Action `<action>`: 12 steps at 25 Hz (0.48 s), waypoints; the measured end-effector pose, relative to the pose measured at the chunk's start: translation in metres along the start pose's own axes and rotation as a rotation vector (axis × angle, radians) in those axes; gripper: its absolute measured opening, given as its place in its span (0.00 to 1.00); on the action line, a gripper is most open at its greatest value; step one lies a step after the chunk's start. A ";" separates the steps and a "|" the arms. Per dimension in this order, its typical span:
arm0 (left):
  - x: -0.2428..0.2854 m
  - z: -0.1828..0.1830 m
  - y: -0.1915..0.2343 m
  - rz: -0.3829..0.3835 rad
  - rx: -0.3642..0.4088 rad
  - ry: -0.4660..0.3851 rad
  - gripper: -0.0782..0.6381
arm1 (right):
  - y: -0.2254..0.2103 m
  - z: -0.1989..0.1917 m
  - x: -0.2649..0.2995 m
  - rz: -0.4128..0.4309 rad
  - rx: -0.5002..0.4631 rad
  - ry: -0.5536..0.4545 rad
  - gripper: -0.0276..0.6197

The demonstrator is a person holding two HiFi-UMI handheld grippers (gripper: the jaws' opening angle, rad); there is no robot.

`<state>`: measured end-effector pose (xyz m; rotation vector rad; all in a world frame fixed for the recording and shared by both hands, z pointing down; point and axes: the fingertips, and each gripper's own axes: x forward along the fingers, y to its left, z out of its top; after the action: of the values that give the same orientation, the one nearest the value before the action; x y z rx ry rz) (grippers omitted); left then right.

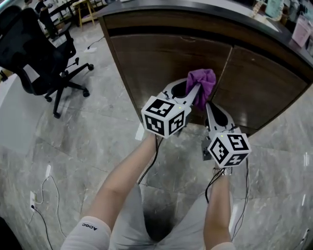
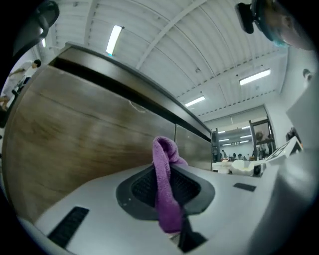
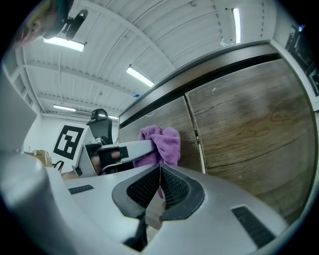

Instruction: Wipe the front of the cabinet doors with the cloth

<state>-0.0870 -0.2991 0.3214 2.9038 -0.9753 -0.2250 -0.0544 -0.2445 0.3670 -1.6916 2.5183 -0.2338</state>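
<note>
A purple cloth point(image 1: 202, 85) is bunched in my left gripper point(image 1: 196, 87), whose jaws are shut on it, and it is held against or just off the dark wooden cabinet doors point(image 1: 161, 61) near the seam between two of them. The same cloth point(image 2: 167, 179) hangs over the closed jaws in the left gripper view, with the wood door point(image 2: 75, 134) right behind. My right gripper point(image 1: 209, 108) sits just below and to the right of the cloth, jaws shut with nothing between them. The cloth point(image 3: 162, 144) and the left gripper point(image 3: 119, 152) appear ahead in the right gripper view.
A grey countertop point(image 1: 205, 7) overhangs the curved cabinet. A black office chair point(image 1: 39, 53) stands on the marble floor point(image 1: 93, 141) to the left. White cables point(image 1: 46, 190) lie on the floor at the lower left. The person's arms and legs fill the lower middle.
</note>
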 end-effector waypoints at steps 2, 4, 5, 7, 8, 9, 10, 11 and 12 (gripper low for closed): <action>0.012 -0.020 -0.008 -0.008 -0.059 0.010 0.19 | -0.010 -0.002 -0.006 -0.026 0.012 0.004 0.09; 0.023 -0.045 -0.019 -0.020 -0.085 0.040 0.19 | -0.020 -0.004 -0.012 -0.054 0.025 0.008 0.09; 0.028 -0.058 -0.025 -0.029 -0.076 0.062 0.19 | -0.024 -0.005 -0.014 -0.065 0.032 0.008 0.09; 0.034 -0.080 -0.034 -0.029 -0.032 0.106 0.19 | -0.028 -0.005 -0.017 -0.077 0.042 0.006 0.09; 0.036 -0.089 -0.034 -0.015 -0.009 0.122 0.19 | -0.029 -0.005 -0.019 -0.080 0.043 0.006 0.09; 0.037 -0.095 -0.032 0.006 0.006 0.132 0.19 | -0.030 -0.005 -0.020 -0.081 0.042 0.006 0.09; 0.038 -0.099 -0.027 0.032 0.014 0.137 0.19 | -0.031 -0.005 -0.021 -0.083 0.039 0.007 0.09; 0.038 -0.101 -0.021 0.060 0.016 0.138 0.19 | -0.032 -0.005 -0.021 -0.083 0.037 0.008 0.09; 0.037 -0.102 -0.013 0.087 0.015 0.138 0.19 | -0.033 -0.005 -0.022 -0.084 0.035 0.009 0.09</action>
<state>-0.0336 -0.3088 0.4159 2.8365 -1.0801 -0.0115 -0.0170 -0.2359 0.3781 -1.7884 2.4378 -0.2915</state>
